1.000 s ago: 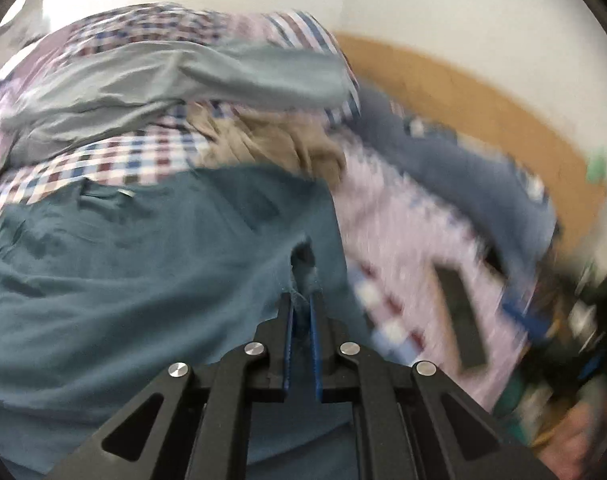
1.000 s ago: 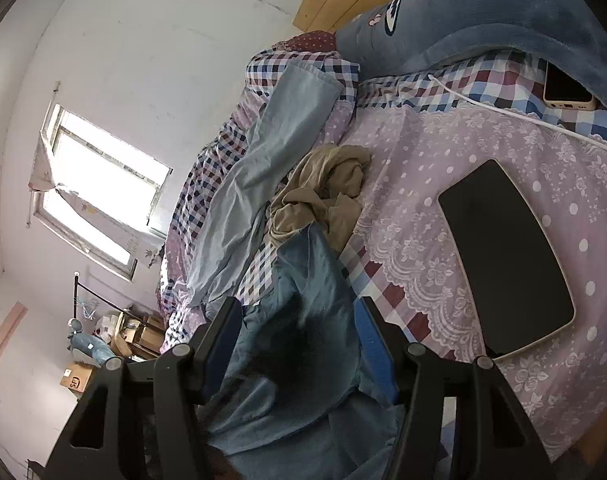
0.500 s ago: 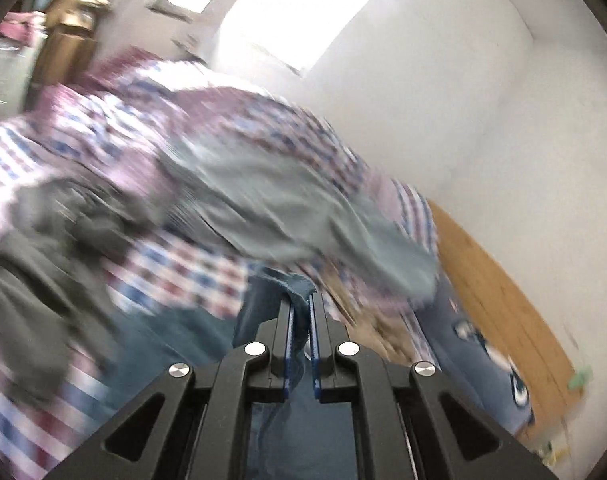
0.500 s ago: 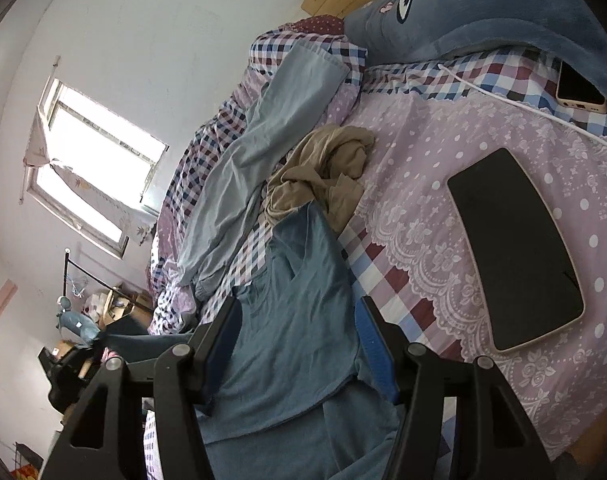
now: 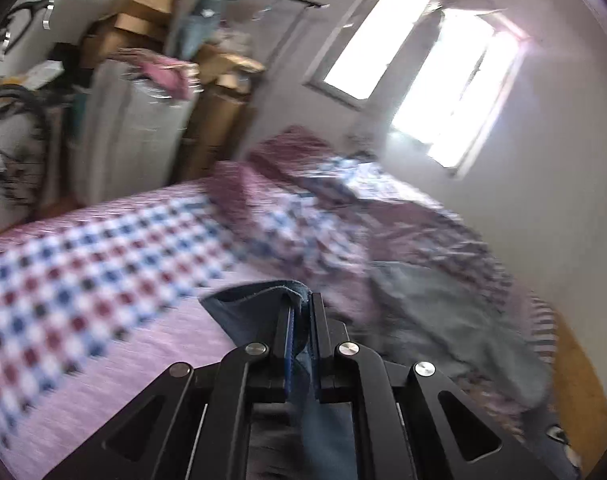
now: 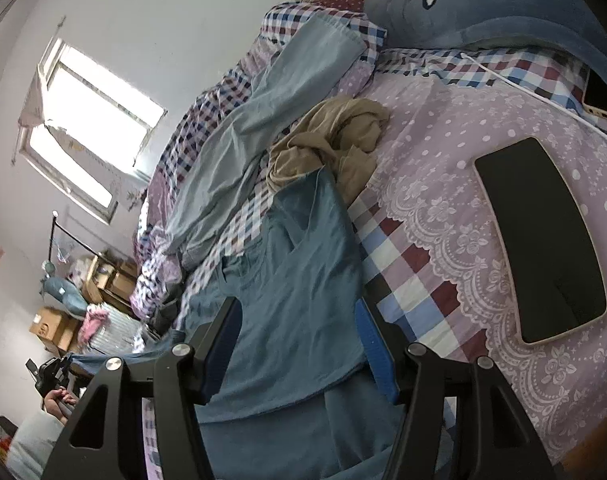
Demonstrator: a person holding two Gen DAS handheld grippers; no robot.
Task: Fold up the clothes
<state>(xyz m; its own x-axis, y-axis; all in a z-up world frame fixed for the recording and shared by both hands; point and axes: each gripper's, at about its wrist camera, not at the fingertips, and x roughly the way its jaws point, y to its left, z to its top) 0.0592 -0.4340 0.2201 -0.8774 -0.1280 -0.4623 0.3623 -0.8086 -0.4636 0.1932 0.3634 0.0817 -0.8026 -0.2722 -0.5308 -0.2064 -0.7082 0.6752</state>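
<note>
A teal-blue garment (image 6: 299, 276) lies spread on the bed, stretched out toward the lower left. My left gripper (image 5: 300, 312) is shut on an edge of that teal garment (image 5: 255, 304), held above the checked bedspread. In the right wrist view my right gripper (image 6: 297, 334) stands open just above the garment, with cloth showing between its blue fingers (image 6: 373, 344) but not pinched. A tan garment (image 6: 331, 140) lies crumpled beyond it, and pale grey-blue trousers (image 6: 255, 128) stretch along the quilt.
A black tablet (image 6: 543, 240) and a white cable (image 6: 515, 84) lie on the lilac lace cover, right of the garment. A blue plush pillow (image 6: 483, 4) sits at the headboard. Cardboard boxes (image 5: 151, 4) and a wrapped mattress (image 5: 131, 128) stand past the bed's foot. A person's hand (image 6: 57, 398) shows lower left.
My left gripper has swung away toward the foot of the bed with the teal garment's edge, drawing the cloth out flat. My right gripper has stayed open and drifted slightly back.
</note>
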